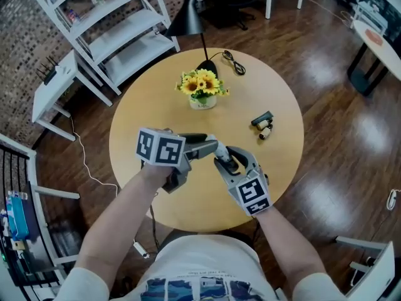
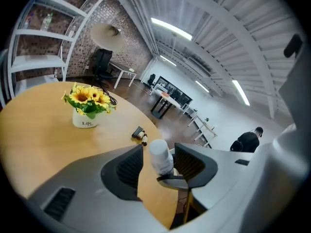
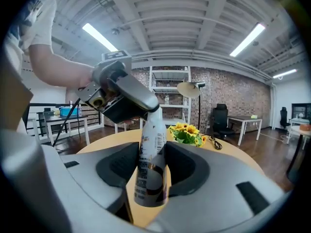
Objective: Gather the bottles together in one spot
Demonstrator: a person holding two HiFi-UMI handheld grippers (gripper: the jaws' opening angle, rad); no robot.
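My right gripper (image 3: 151,153) is clamped on the bottle (image 3: 148,178). Both pads press on its printed lower body, and it stands nearly upright between them. The bottle hangs in the air over the table (image 1: 141,149), on the side of the flower pot (image 1: 203,101) nearest to me and well apart from the pot.

The bottle's white cap end reaches up between the jaws of my left gripper (image 2: 158,160), which meets the right one tip to tip. Those jaws stand apart around the cap. One pad is close against it, and on the other side a sliver of table shows between pad and cap, so they are not closed on it.

Some small bottles (image 1: 263,125) lie together on the table, to the right of the flower pot and a little nearer to me. Behind the pot stands the foot of a black lamp (image 1: 188,16), and a coiled cable (image 1: 233,61) lies behind the pot and to its right. Off the table, beyond the pot and to its left, stands a white shelf unit (image 1: 106,24).
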